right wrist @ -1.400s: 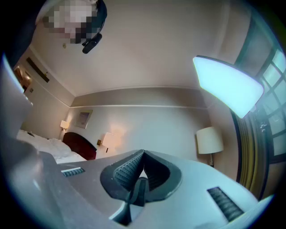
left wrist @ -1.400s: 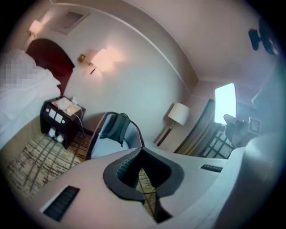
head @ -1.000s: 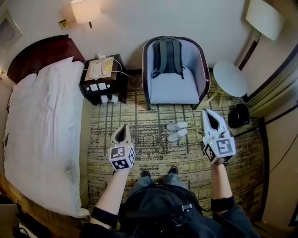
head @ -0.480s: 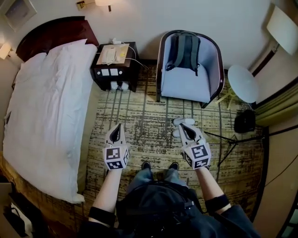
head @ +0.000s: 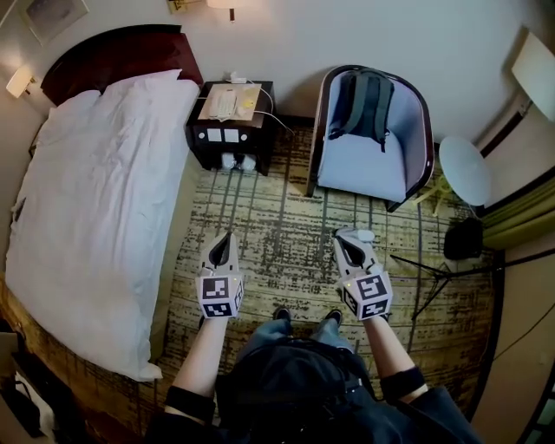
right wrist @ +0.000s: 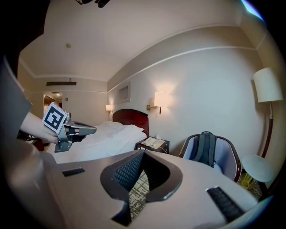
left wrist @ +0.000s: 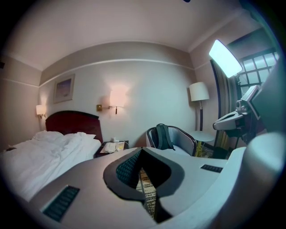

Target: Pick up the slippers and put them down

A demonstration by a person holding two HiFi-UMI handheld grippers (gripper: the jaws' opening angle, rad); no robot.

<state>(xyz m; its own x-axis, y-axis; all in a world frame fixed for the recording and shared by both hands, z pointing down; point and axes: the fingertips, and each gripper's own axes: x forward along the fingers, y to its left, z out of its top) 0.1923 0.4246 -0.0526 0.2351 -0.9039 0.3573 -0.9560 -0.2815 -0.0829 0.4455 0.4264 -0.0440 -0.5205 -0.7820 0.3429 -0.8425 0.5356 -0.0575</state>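
Standing nearest: person (head: 295, 390) in a dark top, both forearms stretched forward, shoe toes (head: 282, 313) on the carpet.
Left gripper (head: 225, 238): jaws closed together with nothing between them; only carpet shows through the slit. Held over the floor, nearer the bed's side.
Right gripper (head: 345, 238): jaws closed together, empty. Its tip lies over the slippers in the head view.
Slippers (head: 365, 235): white pair on the floor just in front of the armchair, mostly hidden behind the right gripper's tip; contact cannot be told.
Carpet (head: 269, 225): beige with dark streaked lines.
Tripod stand (head: 434, 276): black, thin legs, right of the right gripper.
Bed (head: 95, 199): white duvet, along the left; dark red headboard (head: 117, 56) at the wall.
Nightstand (head: 231, 130): dark, between bed and armchair; white telephone (head: 224, 104) on top.
Armchair (head: 368, 160): pale blue seat, dark curved frame; grey-green backpack (head: 368, 104) upright against its back.
Side table (head: 465, 170): round, pale, right of the armchair; black bag (head: 462, 238) on the floor near it.
Wall lamp (head: 222, 4): lit, above the nightstand.
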